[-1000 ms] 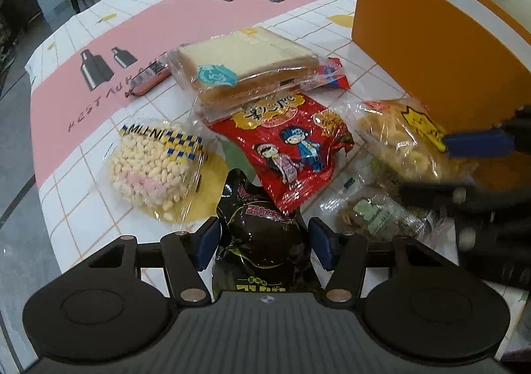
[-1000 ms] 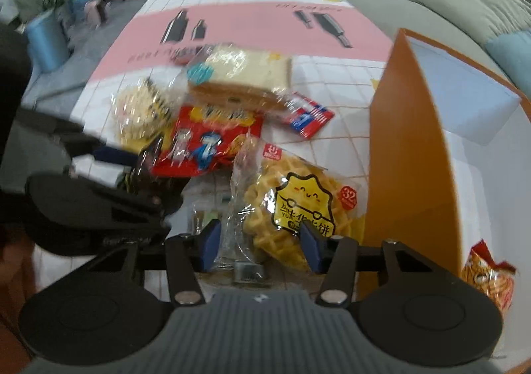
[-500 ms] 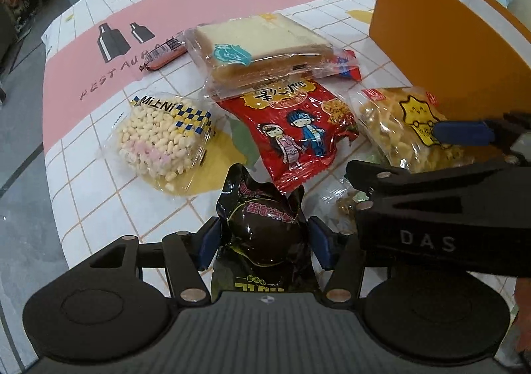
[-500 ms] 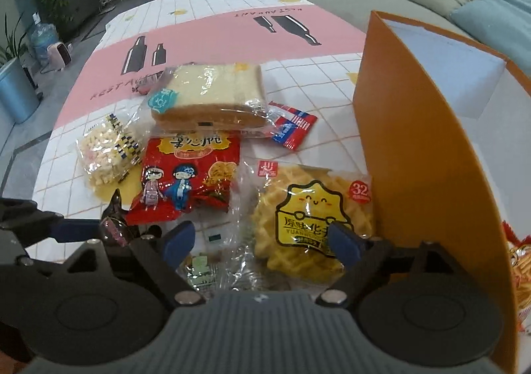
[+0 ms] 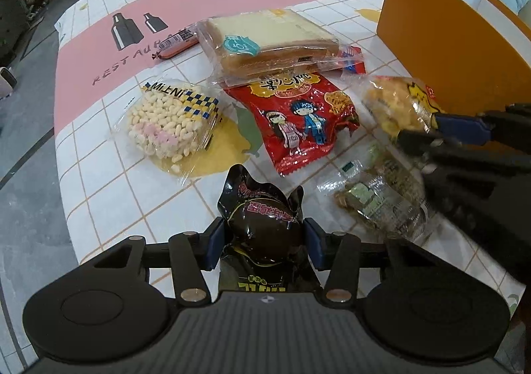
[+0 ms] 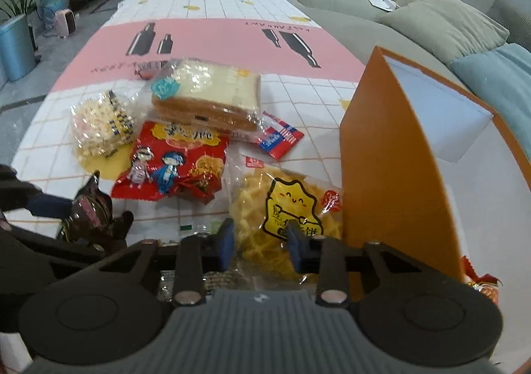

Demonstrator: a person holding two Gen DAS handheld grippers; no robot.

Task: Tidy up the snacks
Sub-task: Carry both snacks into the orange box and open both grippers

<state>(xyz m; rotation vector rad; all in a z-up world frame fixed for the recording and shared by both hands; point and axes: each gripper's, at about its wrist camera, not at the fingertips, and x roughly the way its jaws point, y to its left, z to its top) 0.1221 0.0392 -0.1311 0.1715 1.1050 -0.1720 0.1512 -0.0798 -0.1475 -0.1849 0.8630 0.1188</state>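
Most of the sorting looks still to be done. Only one snack can be seen inside the orange box [image 6: 391, 181]: a red and yellow packet [image 6: 483, 284] peeking out at the lower right of the right wrist view, behind the box's near wall. Everything else lies on the counter [image 5: 96, 181]. In the left wrist view the sausage [image 5: 176, 43] is at the upper left, with the wrapped bread [image 5: 268, 42] just right of it in the upper middle, overlapping a small red and blue sachet [image 5: 353, 63]. The puffed rice bag [image 5: 169, 123] lies at the centre left, the red cartoon packet [image 5: 298, 121] in the middle, and a clear bag of green-wrapped sweets [image 5: 375, 198] at the lower right. Two pieces are in hand at once. The left gripper [image 5: 264, 243], at the bottom centre of its own view, has just been closing, and its jaws now stand narrow with both pads against the dark brown packet [image 5: 262, 218]. The right gripper [image 6: 260, 243] has just closed too, its jaws pinching the near end of the yellow waffle bag [image 6: 285, 204], which lies touching the box wall at the centre right of that view. Neither packet looks lifted clear of the counter yet. I judge the task to be at an early stage: these two go into the box next, then five more remain.
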